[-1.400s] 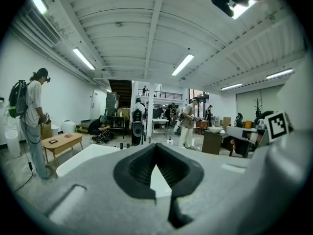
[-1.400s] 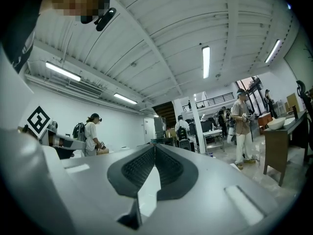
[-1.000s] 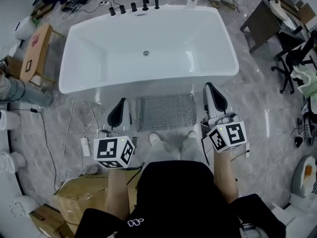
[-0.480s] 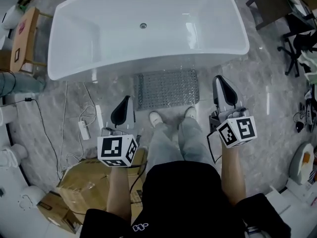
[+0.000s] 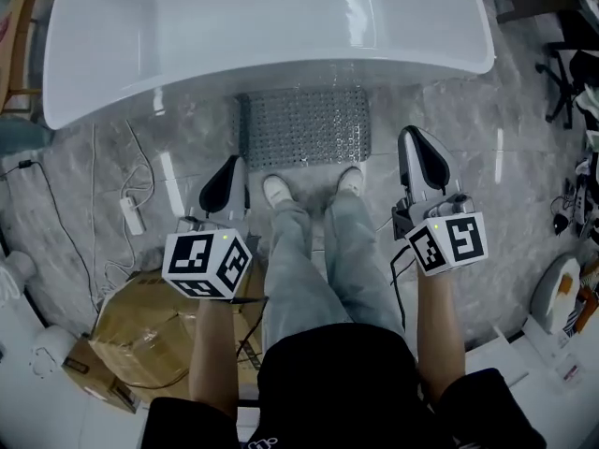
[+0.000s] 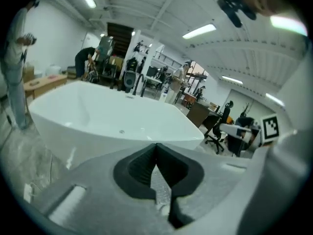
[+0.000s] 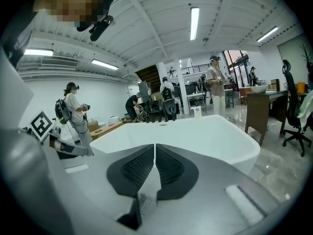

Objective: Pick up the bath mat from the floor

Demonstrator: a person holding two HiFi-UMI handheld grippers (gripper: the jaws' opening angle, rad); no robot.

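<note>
Fingers (image 6: 142, 168) closed, empty: left gripper (image 5: 238, 166), right gripper (image 5: 413, 138) | head view: bath mat (image 5: 304, 127) | gripper views: bystanders (image 7: 73, 109)

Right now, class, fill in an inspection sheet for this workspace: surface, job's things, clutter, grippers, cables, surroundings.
Surface: glossy grey marble floor.
Job's things: mat lies flat by the tub, just ahead of the person's shoes.
Clutter: cardboard box at the left.
Grippers: left gripper and right gripper both shut and empty, flanking the legs, off the mat.
Cables: white cable and power strip left of the mat.
Surroundings: chair at the right; people beyond the tub.
</note>
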